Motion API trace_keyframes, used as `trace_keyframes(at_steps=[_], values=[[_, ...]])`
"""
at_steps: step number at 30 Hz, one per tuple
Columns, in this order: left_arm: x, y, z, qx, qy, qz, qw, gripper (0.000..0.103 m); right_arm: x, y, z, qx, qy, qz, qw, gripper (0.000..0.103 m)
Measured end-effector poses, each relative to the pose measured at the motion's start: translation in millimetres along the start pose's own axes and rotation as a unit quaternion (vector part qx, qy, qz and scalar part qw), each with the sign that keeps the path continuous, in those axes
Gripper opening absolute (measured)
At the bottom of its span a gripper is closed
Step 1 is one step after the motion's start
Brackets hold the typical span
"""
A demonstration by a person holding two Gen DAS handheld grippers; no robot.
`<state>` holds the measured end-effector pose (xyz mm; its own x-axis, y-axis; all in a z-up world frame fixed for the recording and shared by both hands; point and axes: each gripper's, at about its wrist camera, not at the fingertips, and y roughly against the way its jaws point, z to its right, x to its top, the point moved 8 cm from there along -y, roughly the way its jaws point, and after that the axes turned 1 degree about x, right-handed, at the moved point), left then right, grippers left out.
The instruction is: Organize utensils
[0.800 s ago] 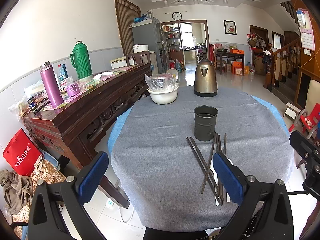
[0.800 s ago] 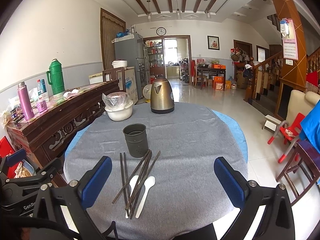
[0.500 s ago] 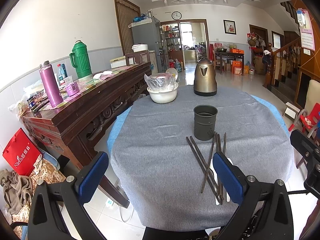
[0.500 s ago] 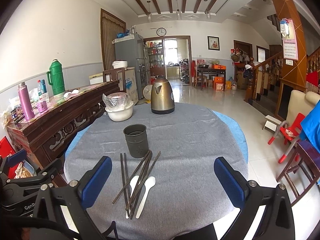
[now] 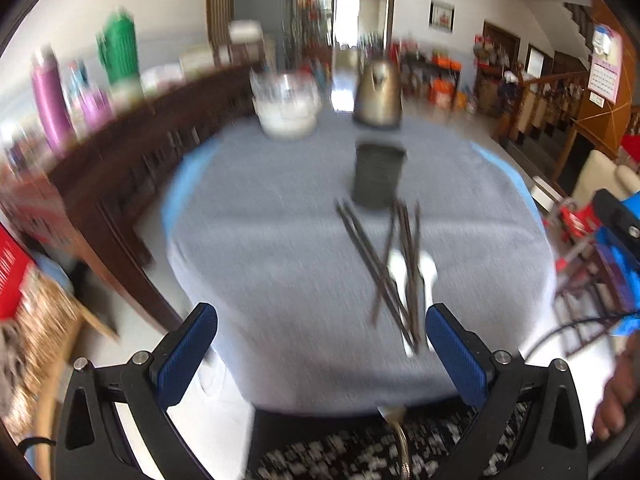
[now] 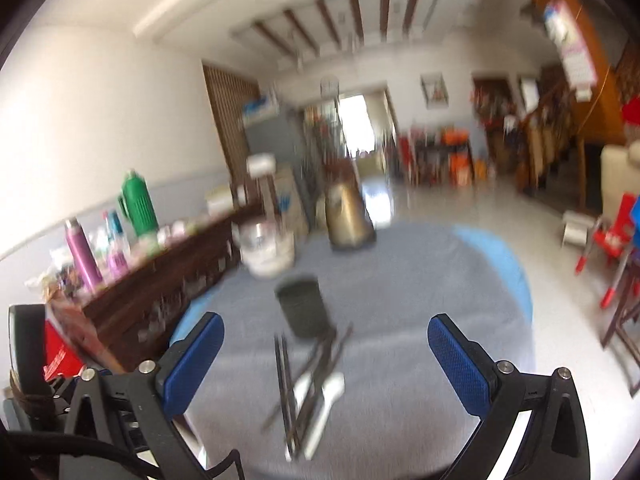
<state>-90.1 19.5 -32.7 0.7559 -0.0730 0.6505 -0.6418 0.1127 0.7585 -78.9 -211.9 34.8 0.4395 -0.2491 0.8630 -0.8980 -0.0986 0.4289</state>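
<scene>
Both views were smeared by motion blur. In the left wrist view the left gripper point(image 5: 320, 350) was seen low in the frame with its blue-padded fingers point(image 5: 186, 354) spread wide apart and nothing held between them. A round table point(image 5: 260, 240) covered by a grey cloth filled the centre of the frame. A loose pile of dark chopsticks point(image 5: 394, 264) lay crossed right of centre, over two white spoons point(image 5: 426, 276) partly hidden beneath them. The dark cylindrical utensil holder point(image 5: 378, 176) stood upright just above the pile, its base next to the upper tips of the sticks. Further up were found a brass-coloured kettle point(image 5: 378, 96) and, to its left, a white bowl point(image 5: 286, 110) with a shiny cover. A dark wooden sideboard point(image 5: 132, 140) ran along the left, with a green thermos point(image 5: 118, 54) and a purple flask point(image 5: 50, 96) on it.

In the right wrist view the right gripper point(image 6: 324, 364) was likewise seen with its fingers point(image 6: 460, 366) held wide apart and empty. The chopsticks point(image 6: 304, 376) and a white spoon point(image 6: 330, 394) lay between the fingers in the lower centre, and the holder point(image 6: 304, 306) stood just above them.
</scene>
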Motion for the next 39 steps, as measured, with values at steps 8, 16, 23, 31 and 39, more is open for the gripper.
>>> trace_keyframes(at_steps=[8, 16, 23, 31, 39], values=[[-8, -43, -17, 0.003, 0.059, -0.066, 0.9960, 0.100, -31, -97, 42, 0.025, -0.068, -0.173, 0.982, 0.097], [29, -103, -50, -0.002, 0.096, -0.113, 0.9889, 0.056, -39, -188, 56, 0.063, -0.147, -0.250, 0.955, 0.043], [73, -163, -43, -0.031, 0.100, -0.135, 0.9853, 0.050, -42, -258, 56, 0.067, -0.188, -0.285, 0.938, 0.037], [101, -224, -26, -0.040, 0.104, -0.160, 0.9808, 0.050, -46, -294, 62, 0.061, -0.204, -0.302, 0.929, 0.035], [119, -250, -22, -0.054, 0.100, -0.170, 0.9789, 0.044, -53, -317, 73, 0.053, -0.215, -0.321, 0.921, 0.028]])
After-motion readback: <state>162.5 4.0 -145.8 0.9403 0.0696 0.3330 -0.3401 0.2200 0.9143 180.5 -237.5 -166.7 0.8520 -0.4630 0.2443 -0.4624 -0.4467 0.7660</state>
